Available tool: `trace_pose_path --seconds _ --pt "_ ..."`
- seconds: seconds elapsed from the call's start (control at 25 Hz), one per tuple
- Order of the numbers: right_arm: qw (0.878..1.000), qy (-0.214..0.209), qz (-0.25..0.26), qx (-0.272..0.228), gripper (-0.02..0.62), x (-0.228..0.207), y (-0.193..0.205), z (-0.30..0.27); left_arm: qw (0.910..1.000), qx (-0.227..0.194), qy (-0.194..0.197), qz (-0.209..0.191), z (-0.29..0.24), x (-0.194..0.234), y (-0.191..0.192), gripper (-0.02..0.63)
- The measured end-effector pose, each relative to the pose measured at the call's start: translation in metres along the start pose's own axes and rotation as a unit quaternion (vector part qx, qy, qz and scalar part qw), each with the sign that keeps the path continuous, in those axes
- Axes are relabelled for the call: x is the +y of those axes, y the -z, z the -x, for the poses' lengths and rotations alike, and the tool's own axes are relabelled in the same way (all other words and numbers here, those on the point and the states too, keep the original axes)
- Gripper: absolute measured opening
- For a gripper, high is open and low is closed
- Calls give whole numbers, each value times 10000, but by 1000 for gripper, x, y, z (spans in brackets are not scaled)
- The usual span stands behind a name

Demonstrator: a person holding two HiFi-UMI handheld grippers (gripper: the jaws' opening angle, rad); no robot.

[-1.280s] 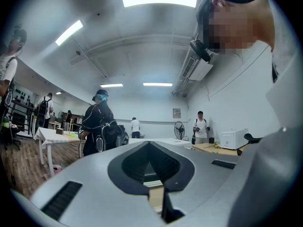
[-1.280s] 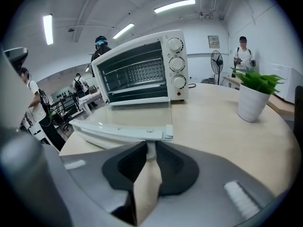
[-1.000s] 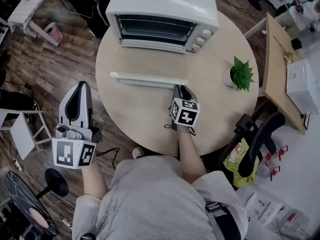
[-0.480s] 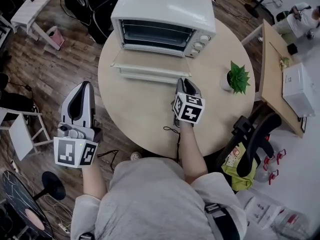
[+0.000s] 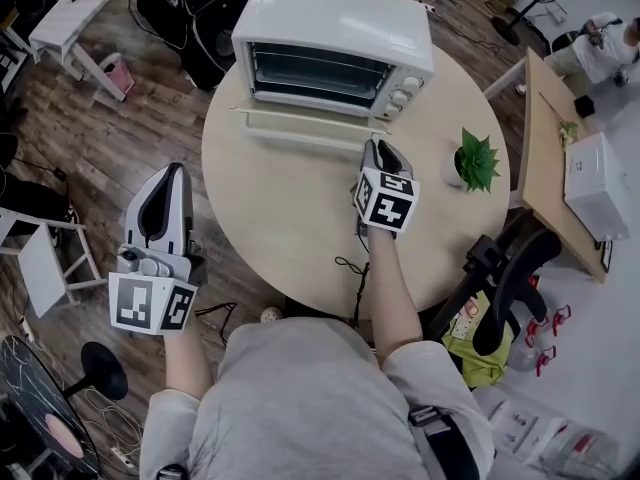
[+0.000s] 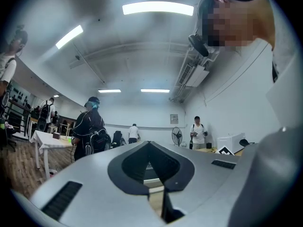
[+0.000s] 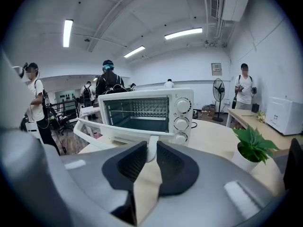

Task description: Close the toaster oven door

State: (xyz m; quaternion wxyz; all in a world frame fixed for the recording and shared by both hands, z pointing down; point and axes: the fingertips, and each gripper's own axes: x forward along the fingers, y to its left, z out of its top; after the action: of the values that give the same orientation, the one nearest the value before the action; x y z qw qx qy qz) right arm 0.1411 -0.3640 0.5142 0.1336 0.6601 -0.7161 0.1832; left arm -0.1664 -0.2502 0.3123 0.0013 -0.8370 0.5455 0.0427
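Observation:
A white toaster oven (image 5: 335, 28) stands at the far side of the round table (image 5: 290, 228), and its door (image 5: 310, 126) hangs partly open, tilted up from flat. My right gripper (image 5: 376, 150) is at the door's right front corner. In the right gripper view the white door handle (image 7: 152, 143) runs off to the left and its end post sits pinched between the pads, with my right gripper (image 7: 151, 151) shut on it. The oven (image 7: 142, 109) shows its rack and three knobs. My left gripper (image 5: 170, 173) hangs off the table's left edge, shut and holding nothing (image 6: 149, 144).
A small potted plant (image 5: 476, 160) stands on the table right of my right gripper, also seen close by as the plant (image 7: 253, 145). A wooden side table (image 5: 545, 148) with a white box (image 5: 600, 183) and a black chair (image 5: 510, 278) are at right. Several people stand beyond.
The door has swung up from lying flat to a partly raised tilt. My right gripper has moved forward toward the oven with the handle. The left gripper has stayed put.

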Motion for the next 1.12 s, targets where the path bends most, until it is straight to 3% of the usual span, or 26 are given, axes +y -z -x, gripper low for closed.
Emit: trace_pose_path --seconds 1.12 --pt "9993 -125 295 -209 71 -9 -76 -37 9999 -41 -163 19 14 11 -4 8"
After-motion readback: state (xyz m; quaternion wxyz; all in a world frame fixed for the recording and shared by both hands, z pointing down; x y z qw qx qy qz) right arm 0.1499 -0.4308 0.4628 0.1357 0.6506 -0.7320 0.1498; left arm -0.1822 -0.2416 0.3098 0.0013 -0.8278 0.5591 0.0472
